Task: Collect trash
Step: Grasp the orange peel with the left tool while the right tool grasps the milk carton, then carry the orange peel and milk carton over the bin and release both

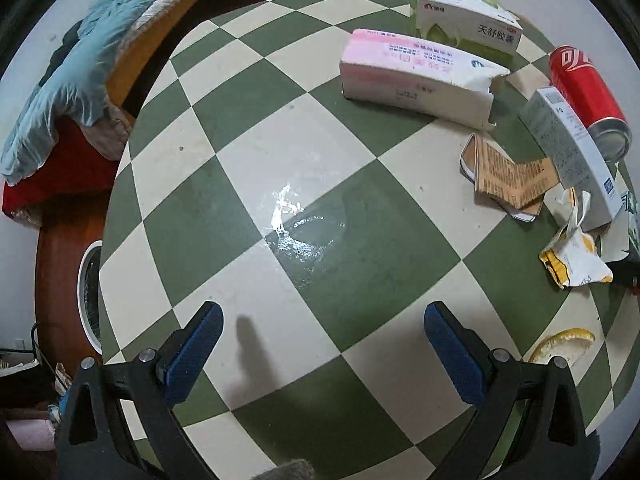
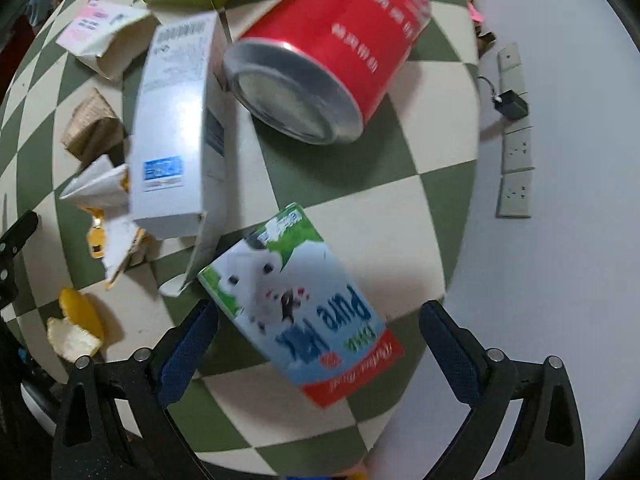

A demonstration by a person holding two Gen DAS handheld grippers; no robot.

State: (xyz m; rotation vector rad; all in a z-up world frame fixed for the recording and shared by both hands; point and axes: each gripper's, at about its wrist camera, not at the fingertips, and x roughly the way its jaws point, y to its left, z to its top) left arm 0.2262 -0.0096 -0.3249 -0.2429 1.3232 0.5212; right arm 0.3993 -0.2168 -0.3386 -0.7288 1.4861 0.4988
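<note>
**Several scraps to clear, milk carton first**

One milk carton (image 2: 296, 312) lies flat on the checkered table (image 2: 420, 220), between the right gripper (image 2: 318, 322)'s spread jaws, pads not pressing it. It looks light, probably empty, with thin walls that would crush; best pinched across its long flat sides. Beyond lie a white box (image 2: 172, 128) and a red can (image 2: 332, 48), round and likely to roll. Orange peel (image 2: 76, 328) sits leftward. The left gripper (image 1: 322, 334) hangs open over bare table.

A milk carton (image 2: 296, 312), red can (image 2: 332, 48) and torn boxes (image 1: 416, 80) lie scattered on the checkered table (image 1: 280, 160).
</note>
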